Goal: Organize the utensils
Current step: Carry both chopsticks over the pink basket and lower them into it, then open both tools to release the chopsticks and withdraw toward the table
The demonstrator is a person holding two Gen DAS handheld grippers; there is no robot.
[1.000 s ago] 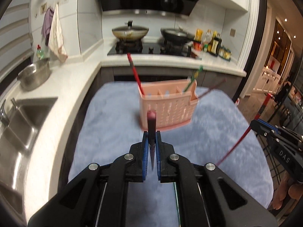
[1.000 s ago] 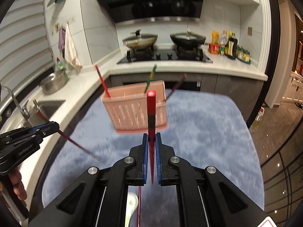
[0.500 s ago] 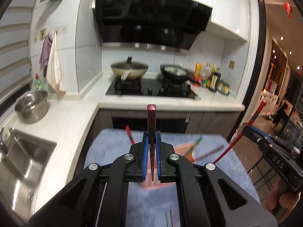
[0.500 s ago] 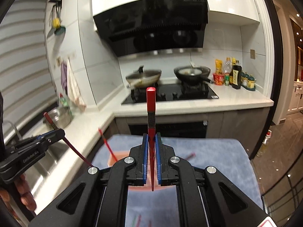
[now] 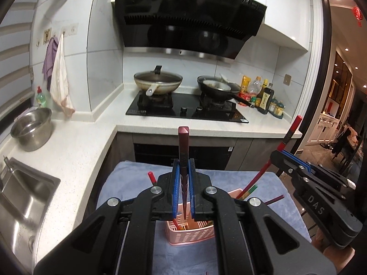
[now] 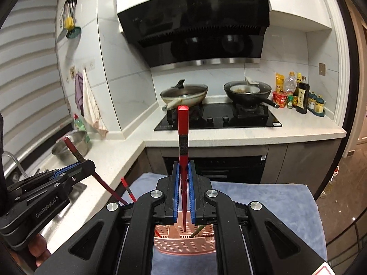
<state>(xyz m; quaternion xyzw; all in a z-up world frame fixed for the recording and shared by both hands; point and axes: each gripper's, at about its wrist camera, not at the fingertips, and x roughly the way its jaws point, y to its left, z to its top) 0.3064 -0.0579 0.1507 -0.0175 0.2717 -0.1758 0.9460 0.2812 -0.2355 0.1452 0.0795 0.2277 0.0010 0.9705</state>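
1. Two chopsticks are up in the air, one in each tool. The left gripper [image 5: 183,192] is clamped on a dark maroon chopstick [image 5: 183,151], which stands upright between the blue pads [image 5: 175,190], its square butt end at the top and its thin tip pointing down toward the pink basket [image 5: 190,235].
2. That basket sits on a blue-grey cloth [image 5: 128,183] directly under the left tool; a red stick [image 5: 151,177] leans out of its left side, and green and purple ones poke out to the right.
3. The right gripper [image 6: 183,194] is closed on a bright red chopstick [image 6: 183,137], also upright, with its tip hanging just above the basket [image 6: 183,245] compartments.
4. Seen from the right wrist view, the left tool comes in from the left side, tilted, with its stick slanting down toward the basket.
5. Seen from the left wrist view, the right tool enters from the right, angled likewise.
6. Behind them are a stove [image 5: 185,108] with two pans and a steel pot [image 5: 32,128] on the counter.
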